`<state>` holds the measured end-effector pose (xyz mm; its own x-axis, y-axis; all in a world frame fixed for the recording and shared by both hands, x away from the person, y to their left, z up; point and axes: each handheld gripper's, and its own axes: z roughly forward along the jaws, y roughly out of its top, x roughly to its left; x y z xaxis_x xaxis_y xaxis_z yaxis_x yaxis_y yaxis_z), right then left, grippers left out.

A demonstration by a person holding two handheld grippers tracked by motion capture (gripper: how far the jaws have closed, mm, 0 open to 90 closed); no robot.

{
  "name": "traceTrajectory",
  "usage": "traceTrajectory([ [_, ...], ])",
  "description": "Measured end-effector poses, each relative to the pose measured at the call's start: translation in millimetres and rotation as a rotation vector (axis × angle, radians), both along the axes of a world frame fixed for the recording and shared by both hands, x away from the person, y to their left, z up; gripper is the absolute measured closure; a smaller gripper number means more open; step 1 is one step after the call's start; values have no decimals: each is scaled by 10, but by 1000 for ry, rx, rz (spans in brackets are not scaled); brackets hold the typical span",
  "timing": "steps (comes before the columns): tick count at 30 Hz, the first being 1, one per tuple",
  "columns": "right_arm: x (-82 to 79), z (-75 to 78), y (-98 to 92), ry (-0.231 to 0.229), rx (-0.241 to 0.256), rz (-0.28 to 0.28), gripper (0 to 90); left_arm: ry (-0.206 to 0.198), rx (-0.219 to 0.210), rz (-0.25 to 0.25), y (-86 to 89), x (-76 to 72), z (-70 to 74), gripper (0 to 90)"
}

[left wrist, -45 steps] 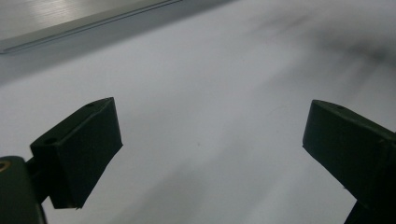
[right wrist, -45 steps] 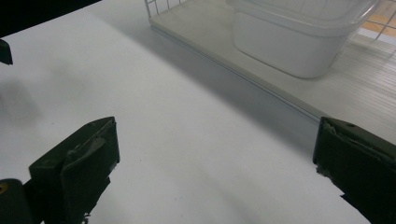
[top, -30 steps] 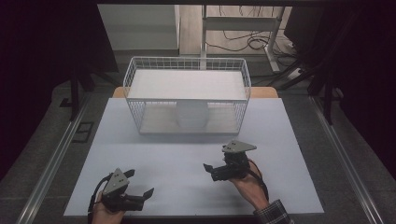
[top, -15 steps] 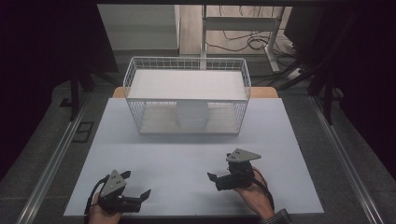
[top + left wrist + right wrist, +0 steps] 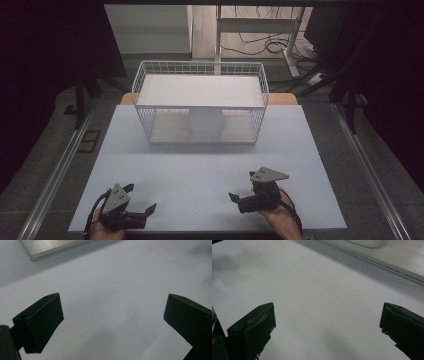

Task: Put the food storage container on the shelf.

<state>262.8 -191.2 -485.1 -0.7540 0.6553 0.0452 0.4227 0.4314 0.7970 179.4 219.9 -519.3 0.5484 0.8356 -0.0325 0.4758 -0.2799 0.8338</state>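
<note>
High view first: a white wire basket (image 5: 200, 107) stands at the far middle of the white table (image 5: 310, 150), with a flat white board (image 5: 200, 91) laid across its top and a rounded white container (image 5: 205, 124) standing inside on its floor, seen through the front mesh; what that container holds I cannot tell. Both grippers sit close to the near edge, well apart from the basket and from each other. At the near left corner, the left gripper (image 5: 141, 200) is held in a hand, jaws spread and empty. To the near right, the right gripper (image 5: 239, 198) rests in a hand (image 5: 277, 216), its grey three-cornered plate on top, jaws also apart with nothing between them. Left gripper view: two black jaws stand wide open over bare white tabletop, and a pale strip (image 5: 53, 247) with a metallic edge crosses the upper left corner. Right gripper view: its jaws gape just as wide over bare table, while the basket's base rail (image 5: 372, 263) and the bottom of the white container (image 5: 368, 242) show along the top right.
</note>
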Motion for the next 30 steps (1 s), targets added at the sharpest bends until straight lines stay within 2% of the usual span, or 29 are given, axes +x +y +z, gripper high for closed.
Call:
traceTrajectory([
  [5, -49, 6, -73, 0, -2, -9, 0, -6, 10, 10, 44, -21, -1, 20],
  [9, -115, 21, -191, -11, -8, -37, 0, -24, 19, 18, 91, -46, 4, 20],
  [22, -267, 42, -515, -20, -8, -101, 0, -30, 50, 52, 203, -121, 15, 15],
  [30, -351, 42, -655, -31, -17, -140, 0, -31, 38, 73, 276, -168, 18, 14],
])
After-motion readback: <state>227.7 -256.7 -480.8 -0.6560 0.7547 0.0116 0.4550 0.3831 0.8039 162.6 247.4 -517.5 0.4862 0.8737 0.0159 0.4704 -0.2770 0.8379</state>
